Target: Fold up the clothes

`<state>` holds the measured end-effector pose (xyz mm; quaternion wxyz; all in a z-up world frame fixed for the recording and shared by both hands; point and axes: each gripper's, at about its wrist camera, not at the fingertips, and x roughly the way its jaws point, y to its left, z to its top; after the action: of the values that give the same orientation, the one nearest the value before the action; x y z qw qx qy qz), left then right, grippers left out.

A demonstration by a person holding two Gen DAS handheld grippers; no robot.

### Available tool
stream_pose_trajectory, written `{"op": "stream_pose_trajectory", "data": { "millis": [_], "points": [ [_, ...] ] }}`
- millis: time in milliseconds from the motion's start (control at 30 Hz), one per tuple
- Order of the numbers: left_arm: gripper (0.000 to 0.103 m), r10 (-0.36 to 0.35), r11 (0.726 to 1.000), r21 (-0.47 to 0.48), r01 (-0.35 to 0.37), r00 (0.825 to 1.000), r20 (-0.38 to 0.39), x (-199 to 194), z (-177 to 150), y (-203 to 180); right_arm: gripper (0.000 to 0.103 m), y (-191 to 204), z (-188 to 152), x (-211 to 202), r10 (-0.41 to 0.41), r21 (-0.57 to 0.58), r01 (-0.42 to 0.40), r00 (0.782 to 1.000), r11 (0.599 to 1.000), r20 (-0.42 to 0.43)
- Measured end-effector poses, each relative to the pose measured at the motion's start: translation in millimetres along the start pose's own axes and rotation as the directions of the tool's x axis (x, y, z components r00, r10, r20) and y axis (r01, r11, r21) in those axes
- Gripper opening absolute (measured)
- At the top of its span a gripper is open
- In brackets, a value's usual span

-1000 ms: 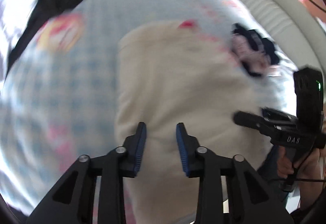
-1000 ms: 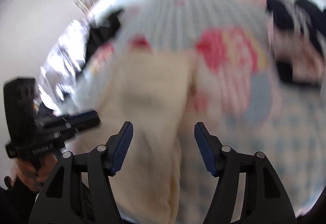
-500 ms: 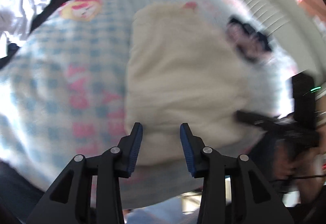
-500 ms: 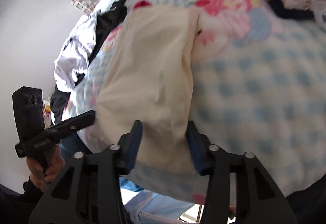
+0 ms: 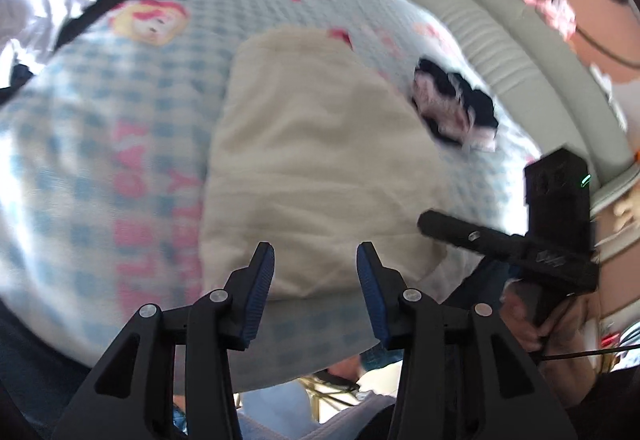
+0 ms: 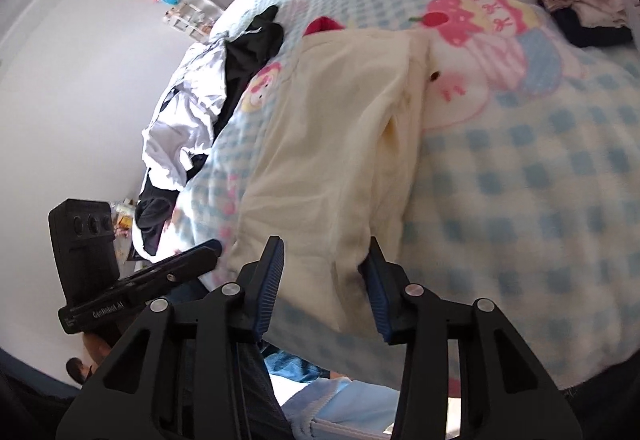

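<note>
Your right gripper (image 6: 322, 280) is sitting right at the near hem of the cream garment (image 6: 340, 143): the jaws are parted, with a fold of its near right corner bulging between the pads, not yet pinched as far as the blur is letting you judge. Your left gripper (image 5: 316, 280) is holding its jaws parted too, empty, with the hem of the cream garment (image 5: 316, 143) lying just ahead of the tips and slightly below them.

From both sets of jaws the garment is running straight away from you, its long axis pointing forward up the bed (image 6: 520, 179), near edge by the bed's lip. The right jaws are the nearer pair; the left are standing off the near left corner.

The cloth is looking soft and pale, lying flat as a long rectangle with a doubled layer along its right edge. Whether that is a finished fold or a half-made one, you cannot settle from here.

Farther ahead and to the right, a dark-and-pink bundle (image 5: 456, 111) is lying; ahead and to the left, black and white clothes (image 6: 208, 87) are heaped.
</note>
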<state>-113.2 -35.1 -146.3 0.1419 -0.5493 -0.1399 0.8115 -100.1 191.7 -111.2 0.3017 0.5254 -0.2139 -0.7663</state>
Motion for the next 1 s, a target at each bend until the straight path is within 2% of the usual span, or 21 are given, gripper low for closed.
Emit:
{"op": "stream_pose_trajectory", "data": {
  "millis": [33,67,100,200,233,267,300,333,400,533,600,667,700,767,833,933,967,1000],
  "points": [
    [0.044,0.004,1.000,0.011,-0.004,1.000,-0.004,4,0,-3,0.041,0,0,2,0.028,0.009,-0.028,1.000,1.000,-0.006],
    [0.037,0.013,1.000,0.022,-0.013,1.000,-0.011,9,0,-6,0.041,0,1,5,0.069,0.019,-0.069,0.997,0.997,-0.015],
    [0.032,0.053,0.998,0.027,-0.052,0.998,-0.027,15,1,-4,0.041,2,1,6,0.086,0.018,-0.085,0.996,0.996,-0.021],
    [0.025,0.060,0.998,0.020,-0.060,0.998,-0.034,13,3,5,0.041,7,1,5,-0.036,-0.046,0.035,0.999,0.998,-0.016],
    [0.017,0.063,0.998,0.017,-0.062,0.997,-0.036,12,3,8,0.041,6,1,4,-0.092,-0.068,0.091,0.996,0.994,-0.013],
    [0.011,0.065,0.998,0.015,-0.065,0.997,-0.038,11,4,11,0.042,3,0,3,-0.172,-0.091,0.170,0.985,0.981,-0.009],
    [0.008,0.067,0.998,0.013,-0.067,0.997,-0.040,10,4,14,0.044,-2,0,2,-0.235,-0.102,0.233,0.972,0.967,-0.010],
    [0.006,0.070,0.998,0.011,-0.070,0.997,-0.042,10,5,16,0.053,-11,-1,0,-0.254,-0.085,0.251,0.967,0.964,-0.017],
    [0.006,0.062,0.998,-0.004,-0.062,0.997,-0.040,7,6,21,0.054,-26,-3,-9,-0.232,-0.020,0.232,0.972,0.973,-0.021],
    [0.007,0.029,0.998,-0.055,-0.030,0.999,-0.029,2,9,24,0.059,-29,-4,-27,-0.264,0.003,0.264,0.964,0.964,0.020],
    [0.017,-0.006,0.998,-0.057,0.007,1.000,0.009,-8,9,19,0.059,-29,-2,-36,-0.224,0.032,0.223,0.973,0.974,0.051],
    [0.039,-0.048,0.999,-0.022,0.050,0.997,0.067,-21,5,10,0.059,-22,1,-40,-0.171,0.031,0.169,0.983,0.985,0.074],
    [0.042,-0.067,0.998,-0.001,0.067,0.994,0.085,-24,6,5,0.060,-17,2,-39,-0.152,0.017,0.151,0.985,0.988,0.078],
    [0.049,-0.059,0.998,0.039,0.056,0.993,0.106,-23,9,0,0.061,-8,5,-29,-0.147,-0.006,0.148,0.987,0.989,0.064],
    [0.051,0.004,0.998,0.058,-0.010,0.995,0.098,-7,22,-3,0.061,-4,8,-11,-0.156,-0.030,0.157,0.988,0.987,0.020],
    [0.051,0.089,0.995,0.034,-0.092,0.993,0.078,-2,33,20,0.061,-8,14,9,-0.193,-0.038,0.192,0.981,0.981,-0.018],
    [0.060,0.125,0.991,0.029,-0.127,0.990,0.069,0,38,27,0.061,-12,16,11,-0.200,-0.038,0.199,0.979,0.979,-0.027],
    [0.067,0.131,0.991,0.023,-0.133,0.990,0.054,-1,40,36,0.061,-15,19,11,-0.206,-0.041,0.204,0.978,0.978,-0.034]
  ]
}}
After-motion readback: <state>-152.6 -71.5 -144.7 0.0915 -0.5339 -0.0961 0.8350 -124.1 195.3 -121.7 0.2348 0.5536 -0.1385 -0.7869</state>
